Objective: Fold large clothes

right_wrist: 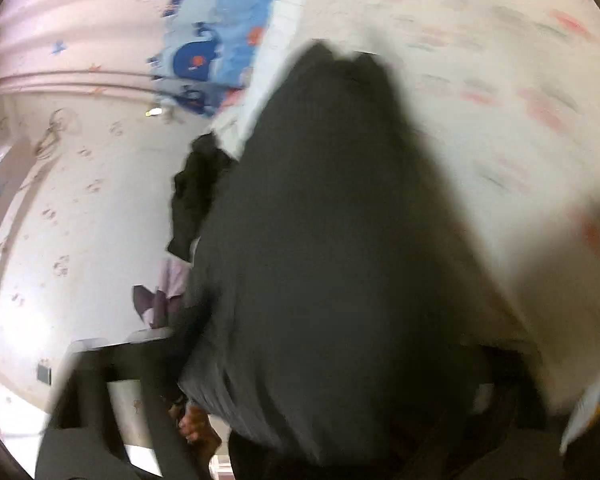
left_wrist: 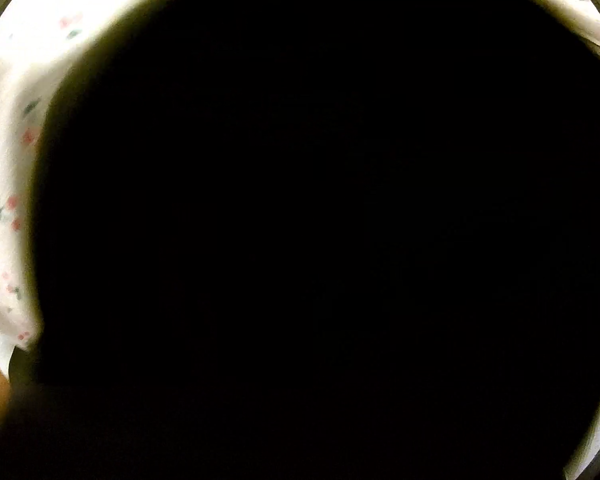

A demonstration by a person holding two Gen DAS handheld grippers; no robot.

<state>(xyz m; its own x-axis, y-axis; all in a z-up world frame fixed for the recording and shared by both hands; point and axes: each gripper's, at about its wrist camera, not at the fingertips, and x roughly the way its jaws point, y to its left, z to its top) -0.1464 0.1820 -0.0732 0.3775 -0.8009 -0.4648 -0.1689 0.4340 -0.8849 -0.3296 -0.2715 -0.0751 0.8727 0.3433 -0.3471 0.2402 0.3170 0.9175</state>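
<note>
A large dark grey garment (right_wrist: 332, 248) fills the middle of the right wrist view, draped over a white bed sheet with small red and green flowers (right_wrist: 500, 80). The right gripper's dark fingers (right_wrist: 100, 392) show at the lower left, and the cloth hangs right over where the jaws meet, so the fingertips are hidden. In the left wrist view the same dark cloth (left_wrist: 320, 220) covers almost the whole lens. Only a rim of the flowered sheet (left_wrist: 16, 160) shows at the left edge. The left gripper's fingers are hidden.
A white wall with faint prints (right_wrist: 80, 200) and a pink curtain with stars (right_wrist: 60, 32) stand at the left. A blue patterned cloth (right_wrist: 208, 40) lies at the far end of the bed. A person's hand (right_wrist: 196, 428) shows at the bottom.
</note>
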